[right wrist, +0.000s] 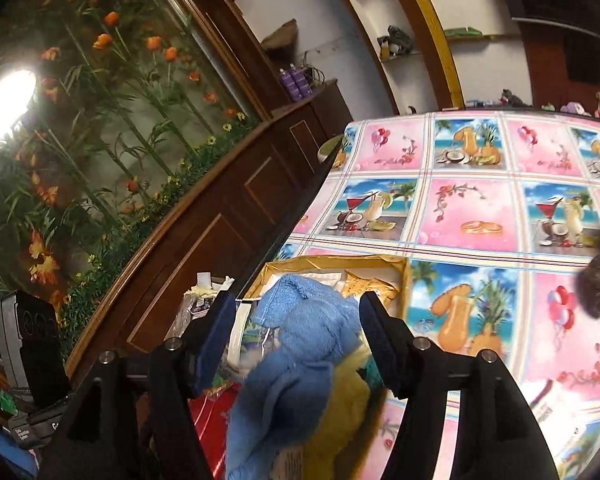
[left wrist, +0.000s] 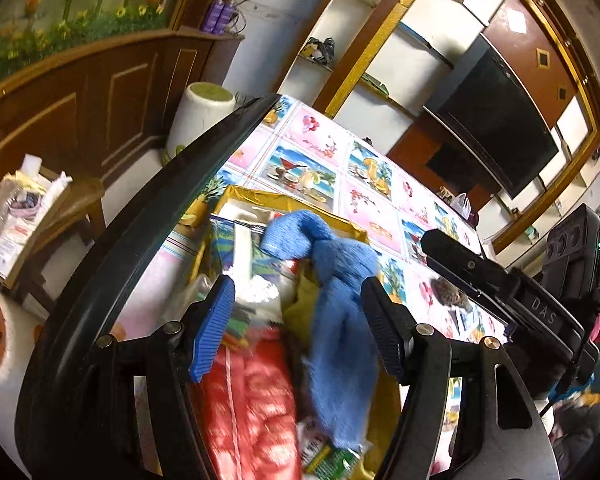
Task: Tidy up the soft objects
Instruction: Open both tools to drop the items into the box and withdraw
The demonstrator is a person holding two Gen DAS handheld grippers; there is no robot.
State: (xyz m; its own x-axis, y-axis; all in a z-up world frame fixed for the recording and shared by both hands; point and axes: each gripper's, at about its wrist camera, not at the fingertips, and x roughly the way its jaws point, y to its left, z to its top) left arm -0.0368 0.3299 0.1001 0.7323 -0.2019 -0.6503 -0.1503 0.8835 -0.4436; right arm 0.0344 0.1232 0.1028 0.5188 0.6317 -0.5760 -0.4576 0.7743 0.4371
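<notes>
While both hover over yellow box (left wrist: 352, 229), left tongs (left wrist: 300, 332) gape apart, right tongs (right wrist: 296, 344) likewise, neither clamping anything. Blue towel (left wrist: 340, 312) lies crumpled between fingers, atop box contents. Red mesh bag (left wrist: 252, 400) beside towel. Box sits at bench (right wrist: 480, 216) corner.

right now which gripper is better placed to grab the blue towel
Likely the right gripper: its open jaws frame the blue towel centrally. In the left gripper view the towel sits off toward one finger.
</notes>
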